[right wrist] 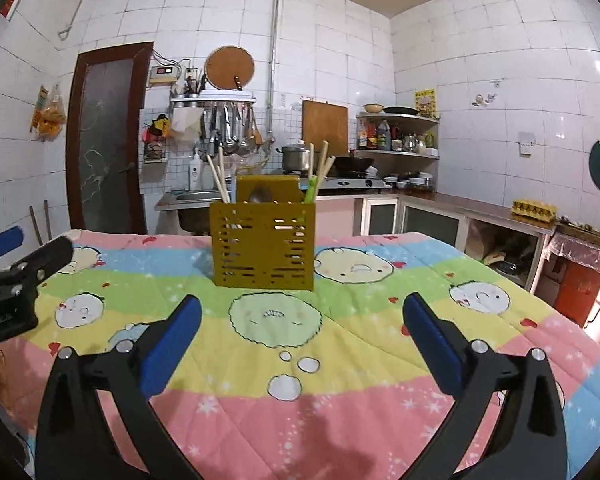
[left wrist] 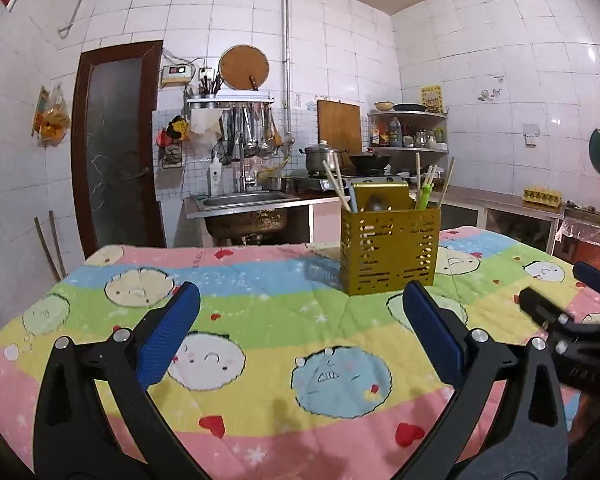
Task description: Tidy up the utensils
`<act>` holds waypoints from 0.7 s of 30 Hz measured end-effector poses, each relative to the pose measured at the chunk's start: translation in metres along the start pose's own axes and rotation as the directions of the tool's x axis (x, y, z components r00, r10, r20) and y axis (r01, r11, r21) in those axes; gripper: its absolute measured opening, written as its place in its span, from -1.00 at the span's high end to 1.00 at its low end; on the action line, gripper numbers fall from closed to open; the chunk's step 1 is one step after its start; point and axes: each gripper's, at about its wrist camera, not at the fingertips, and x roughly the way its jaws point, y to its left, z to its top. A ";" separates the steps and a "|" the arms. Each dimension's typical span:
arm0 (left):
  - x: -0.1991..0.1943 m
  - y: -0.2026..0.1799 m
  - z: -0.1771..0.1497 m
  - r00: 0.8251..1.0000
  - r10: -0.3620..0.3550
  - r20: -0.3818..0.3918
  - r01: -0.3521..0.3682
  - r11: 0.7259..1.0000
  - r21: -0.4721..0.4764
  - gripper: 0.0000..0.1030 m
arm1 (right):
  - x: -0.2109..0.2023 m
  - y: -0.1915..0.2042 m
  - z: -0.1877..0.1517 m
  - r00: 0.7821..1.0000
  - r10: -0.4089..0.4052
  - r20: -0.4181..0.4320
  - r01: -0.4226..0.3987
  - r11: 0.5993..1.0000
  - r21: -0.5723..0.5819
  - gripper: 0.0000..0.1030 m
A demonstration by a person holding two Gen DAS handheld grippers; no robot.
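Note:
A gold perforated utensil holder (left wrist: pixel 390 252) (right wrist: pixel 264 248) stands upright on the cartoon-print quilt (left wrist: pixel 260 360) that covers the table. Wooden chopsticks (left wrist: pixel 336 186) (right wrist: pixel 220 180) stick out of its left and right ends. A green-handled utensil (left wrist: pixel 425 196) (right wrist: pixel 311 190) and a metal spoon (right wrist: pixel 260 196) sit inside too. My left gripper (left wrist: pixel 300 292) hovers open over the quilt, short of the holder and to its left, with nothing between its blue pads. My right gripper (right wrist: pixel 302 300) is open and empty as well, facing the holder from the near side.
Behind the table are a steel sink (left wrist: pixel 244 200), a stove with pots (right wrist: pixel 340 168), hanging ladles (left wrist: pixel 252 132) and a corner shelf of bottles (right wrist: pixel 396 132). A low counter (right wrist: pixel 500 216) runs along the right wall. A dark door (left wrist: pixel 116 148) stands at the left.

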 end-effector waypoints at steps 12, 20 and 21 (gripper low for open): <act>0.003 0.008 -0.016 0.999 -0.042 -0.010 0.041 0.999 -0.030 -0.90 | 0.004 0.002 -0.003 1.000 -0.015 -0.002 0.015 1.000 0.000 -0.91; 0.002 0.006 -0.016 0.999 -0.039 -0.010 0.039 0.999 -0.021 -0.90 | 0.002 0.005 -0.003 1.000 -0.010 0.008 0.010 1.000 -0.012 -0.91; 0.002 0.005 -0.016 0.999 -0.040 -0.010 0.040 0.999 -0.020 -0.90 | 0.001 0.005 -0.003 1.000 -0.009 0.009 0.009 1.000 -0.012 -0.91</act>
